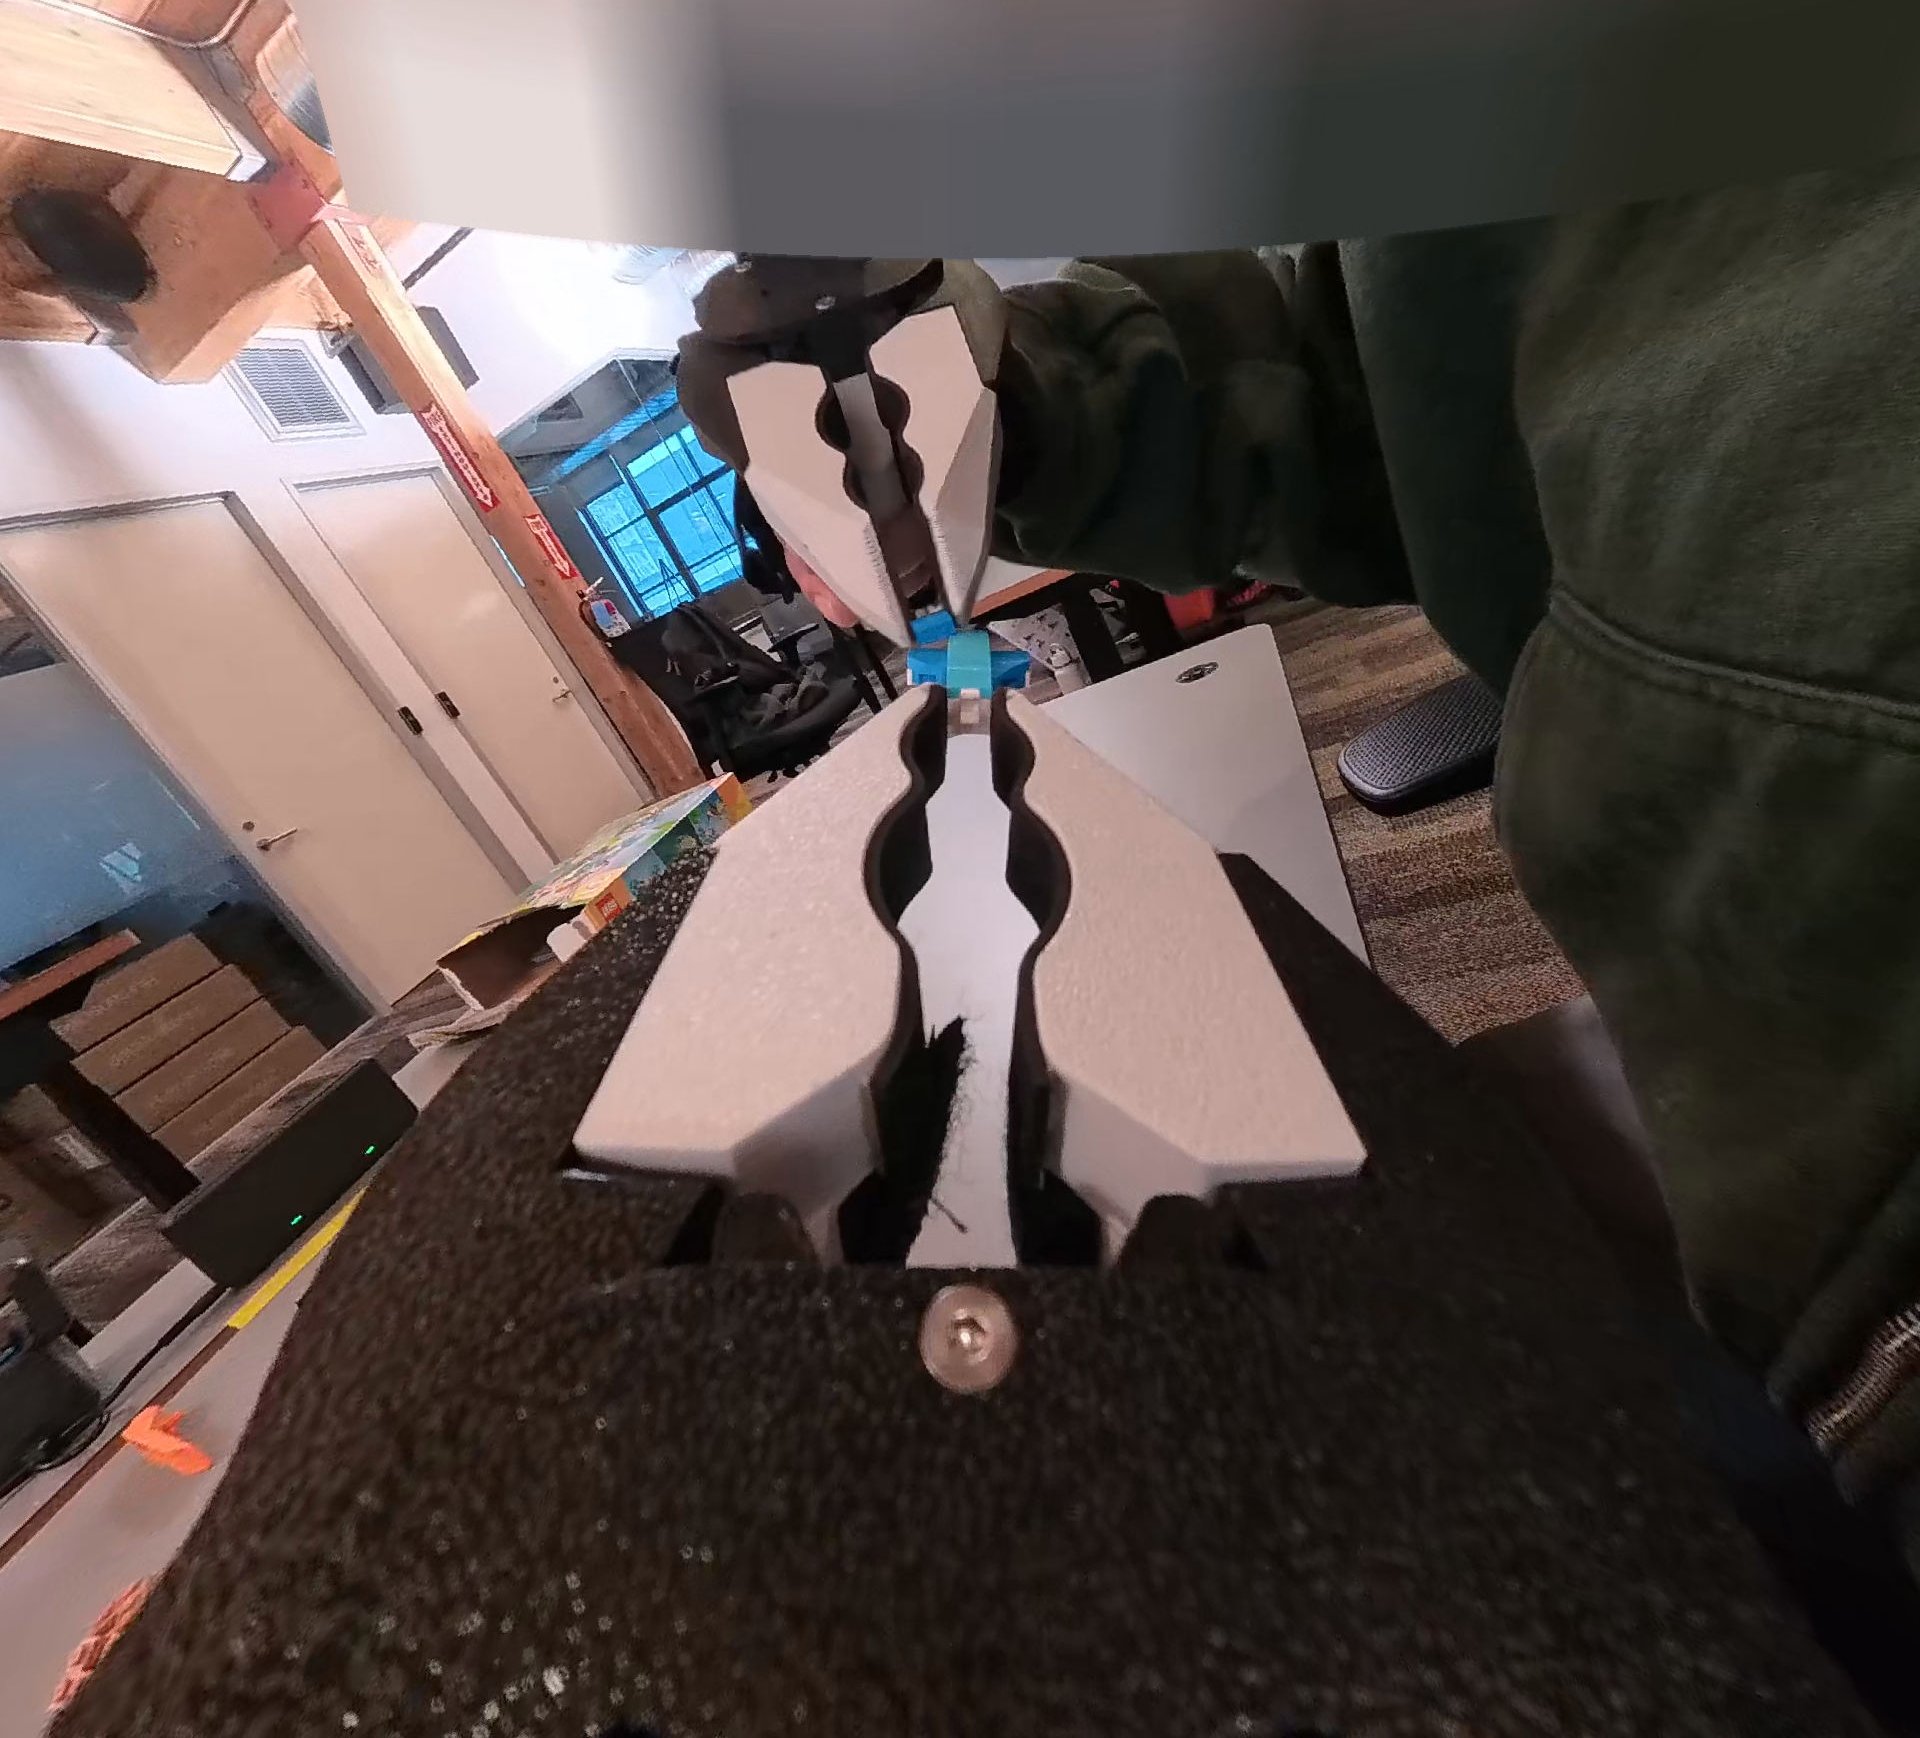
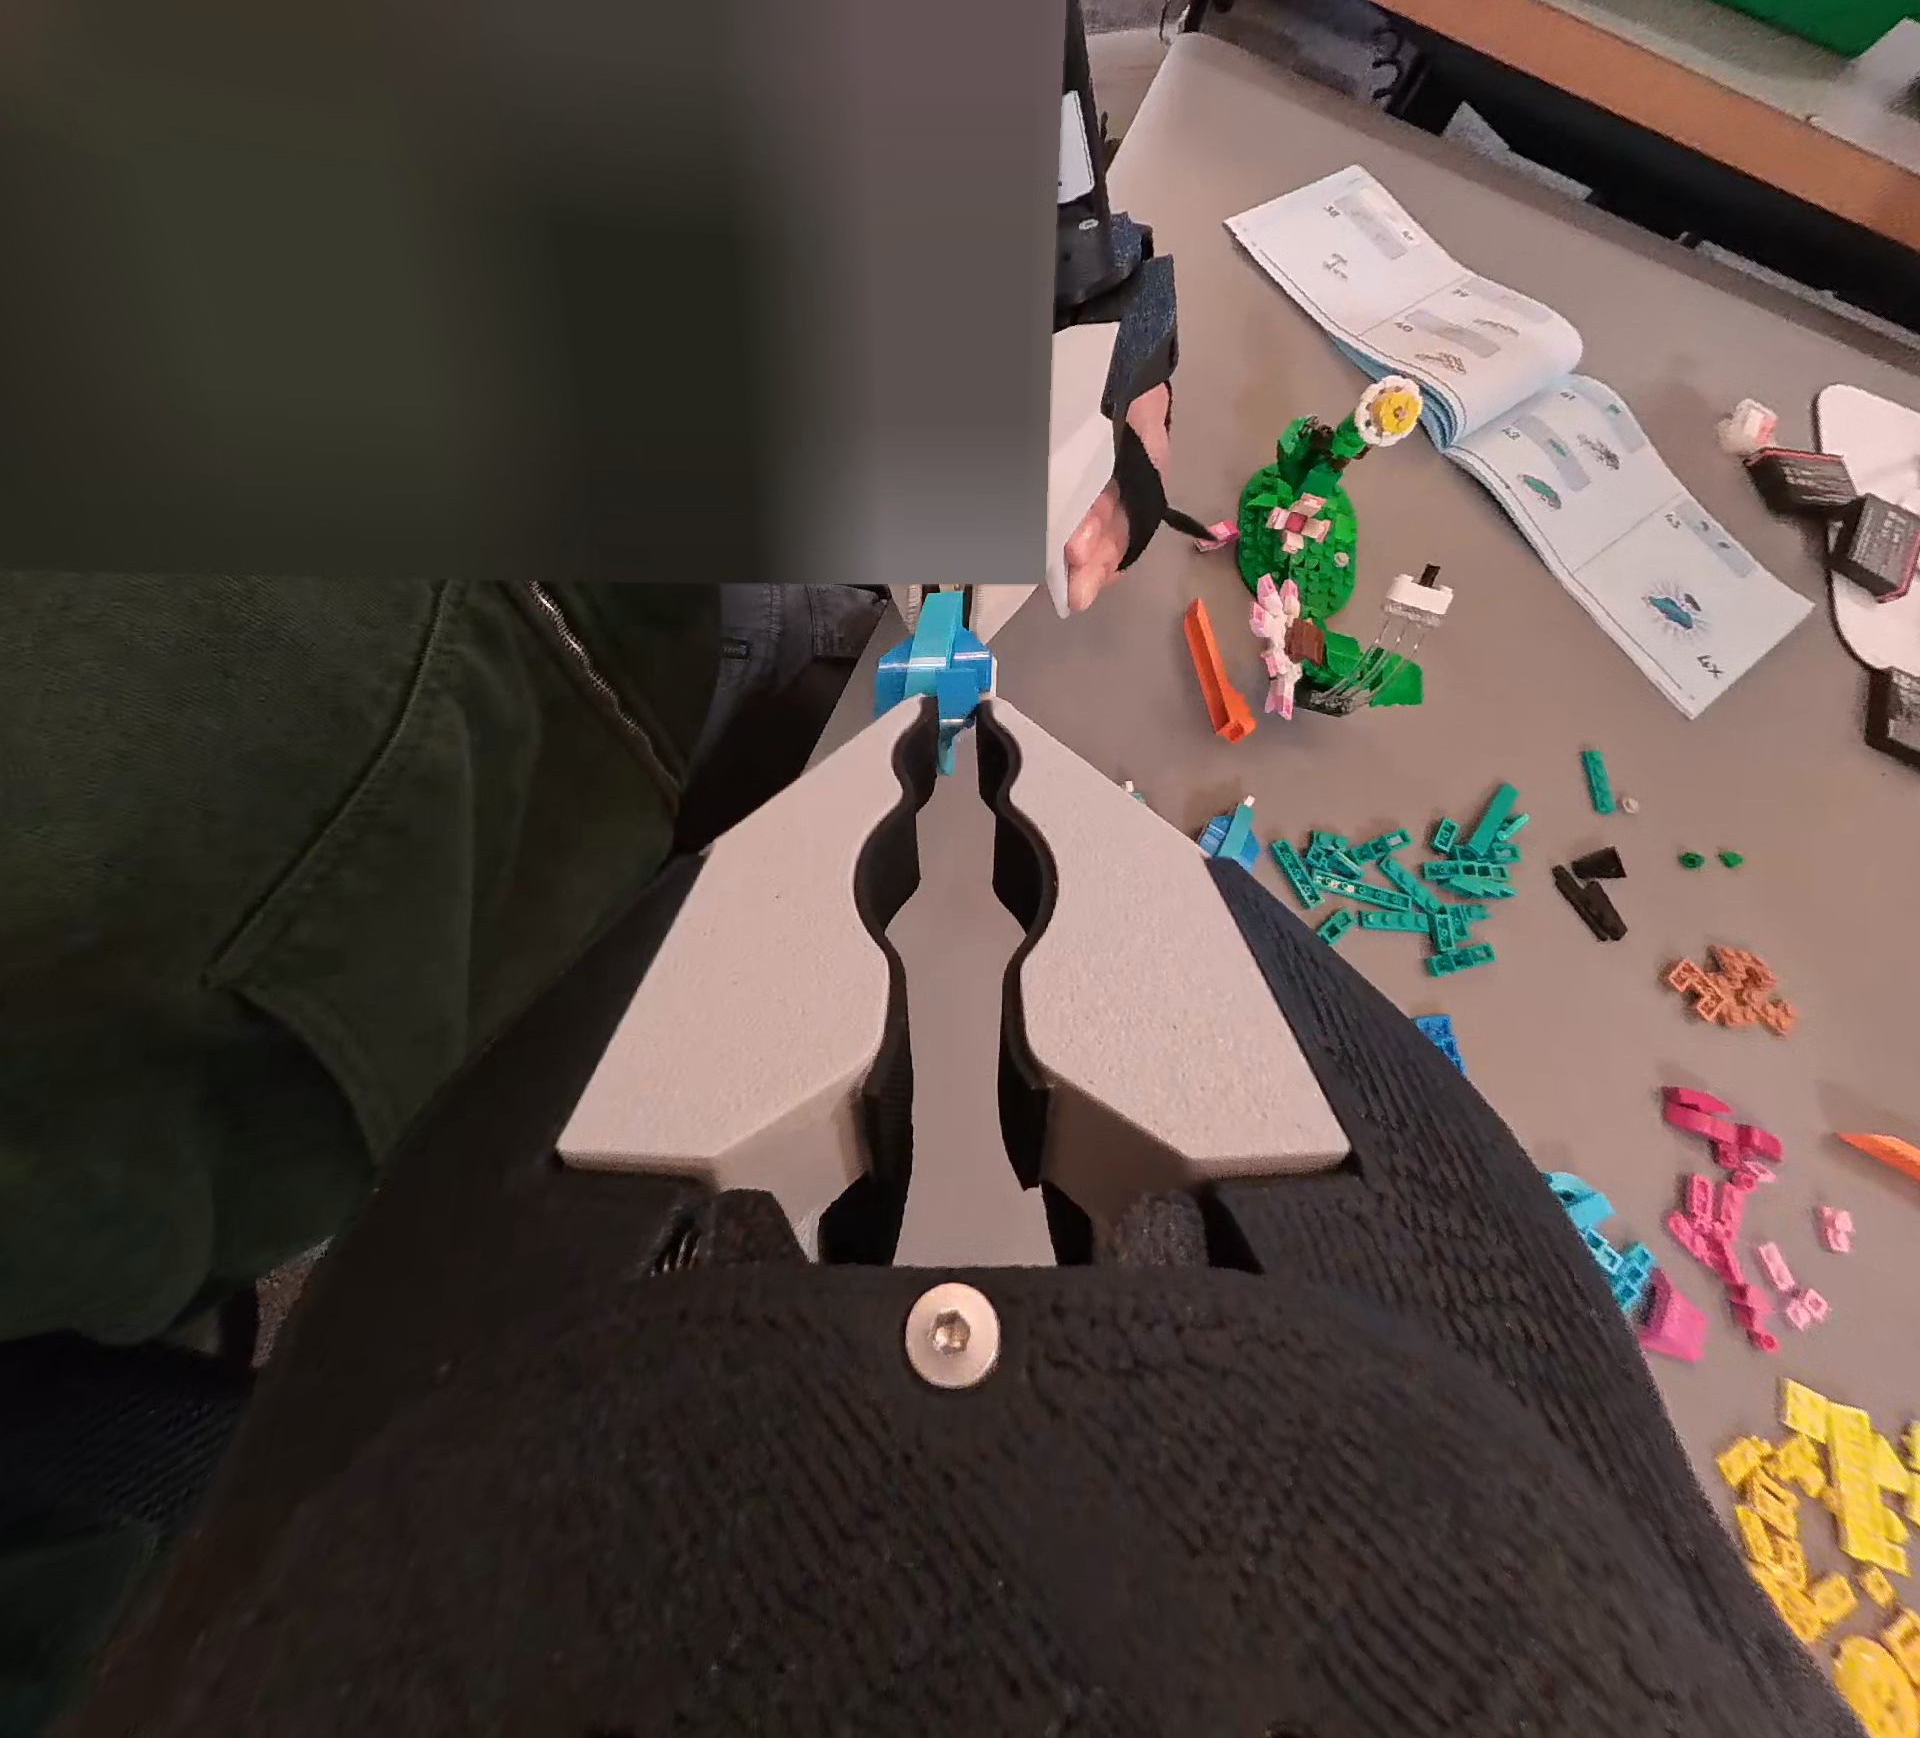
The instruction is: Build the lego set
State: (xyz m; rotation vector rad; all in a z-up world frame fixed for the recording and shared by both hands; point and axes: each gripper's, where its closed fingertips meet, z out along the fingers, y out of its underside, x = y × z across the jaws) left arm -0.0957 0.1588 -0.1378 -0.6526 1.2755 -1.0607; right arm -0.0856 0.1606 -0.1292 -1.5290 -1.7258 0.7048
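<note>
Blue piece: small blue and turquoise brick assembly held up in the air between the two tools, above the table edge and in front of the person's dark green jacket.
Left gripper: grey fingers with black wavy pads, closed on a small white part at the near side of the assembly.
Right gripper: fingertips pinched onto the turquoise end of the same assembly; in the left wrist view it comes in from the far side.
Grey table: carries the green flower model with pink blossoms, an open instruction booklet and an orange brick separator.
Loose bricks: teal pile, pink pile, yellow pile, tan cluster, all well apart from the held assembly.
Box: colourful cardboard set box lying beyond the left tool.
</note>
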